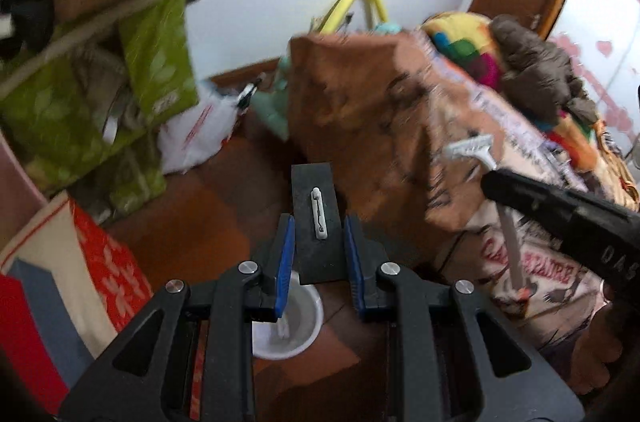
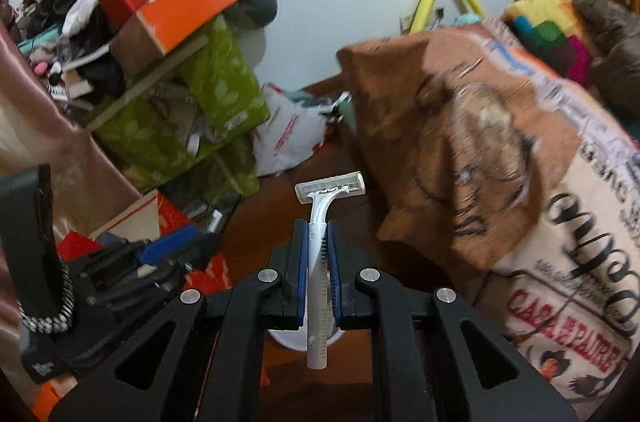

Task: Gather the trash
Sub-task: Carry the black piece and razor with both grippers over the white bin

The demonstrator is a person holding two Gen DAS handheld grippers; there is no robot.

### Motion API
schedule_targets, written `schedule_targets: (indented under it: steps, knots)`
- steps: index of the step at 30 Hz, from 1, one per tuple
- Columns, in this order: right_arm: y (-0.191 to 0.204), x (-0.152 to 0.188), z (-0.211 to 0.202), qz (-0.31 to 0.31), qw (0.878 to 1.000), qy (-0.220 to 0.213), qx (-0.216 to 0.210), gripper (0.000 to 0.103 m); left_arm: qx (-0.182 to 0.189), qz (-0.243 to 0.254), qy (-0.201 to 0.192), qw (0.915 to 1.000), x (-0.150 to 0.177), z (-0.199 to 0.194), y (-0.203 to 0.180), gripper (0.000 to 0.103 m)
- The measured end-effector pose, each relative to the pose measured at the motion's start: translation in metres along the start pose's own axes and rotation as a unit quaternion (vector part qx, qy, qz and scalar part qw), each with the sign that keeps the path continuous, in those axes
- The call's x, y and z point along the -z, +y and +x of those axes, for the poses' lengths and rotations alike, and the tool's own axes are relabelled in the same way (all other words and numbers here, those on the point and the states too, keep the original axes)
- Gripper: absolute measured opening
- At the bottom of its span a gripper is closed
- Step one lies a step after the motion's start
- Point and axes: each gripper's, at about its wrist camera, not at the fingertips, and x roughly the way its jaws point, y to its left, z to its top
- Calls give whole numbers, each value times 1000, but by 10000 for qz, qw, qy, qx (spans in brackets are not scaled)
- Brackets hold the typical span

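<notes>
In the left wrist view my left gripper [image 1: 319, 226] is shut on a flat black rectangular piece [image 1: 312, 182] with a small white clip on it, which stands upright between the blue pads. A white round container [image 1: 298, 336] sits on the floor right below it. My right gripper [image 2: 318, 228] is shut on the handle of a white disposable razor [image 2: 330, 188], head up and forward. The same white container [image 2: 294, 340] shows just under these fingers. In the left wrist view the razor [image 1: 472, 148] sticks out of the right gripper [image 1: 494, 182] at the right.
Green leaf-print boxes [image 2: 200, 110] topped with orange boxes [image 2: 192, 6] and clothes pile up on the left. A white plastic bag [image 2: 288, 138] lies by the wall. A large printed brown cushion [image 2: 460, 162] fills the right. Between them is wooden floor [image 1: 192, 230].
</notes>
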Motion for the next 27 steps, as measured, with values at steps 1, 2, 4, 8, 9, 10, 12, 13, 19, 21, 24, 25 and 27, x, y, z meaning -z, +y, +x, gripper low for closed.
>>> schedule_targets:
  steps: [1,2,4,8,9,10,12,13,19,21,24,25,27]
  knots:
    - [2,1,7,-6,10000,78,-16,9,-32,-53,100,9999,5,6,6,24]
    - [4,4,16,-25,9998,178,-38,9,-68,-120,218,9997,12,14,13,24]
    - [7,9,33,-63,9993,375,-62,9,-115,-232,375,9990,22,25,24,24]
    - [10,24,66,-50,9970,773,-6,9,-181,-482,695,9963,47,47,47,24]
    - [10,27,74,-32,9962,868,-7,9,-196,-579,835,9946,57,56,54,24]
    - [9,32,85,16,9948,1018,-35,9,-199,-637,924,9935,62,61,58,24]
    - [5,39,102,88,9919,1266,-62,9,-204,-818,1172,9895,79,77,69,24]
    - [2,44,113,149,9895,1432,-87,9,-196,-878,1273,9878,85,83,73,24]
    - [-4,63,168,307,9767,2124,-39,9,-231,-1129,1813,9767,123,122,84,24]
    - [-4,67,183,303,9729,2294,-54,9,-238,-1233,1945,9728,135,133,87,24]
    - [-6,77,207,351,9644,2613,-193,9,-244,-1354,2177,9663,150,152,91,24]
    - [-7,80,211,377,9624,2680,-249,9,-251,-1373,2227,9649,153,156,92,24]
    - [-9,87,220,445,9554,2858,-601,9,-259,-1420,2345,9613,160,167,94,24]
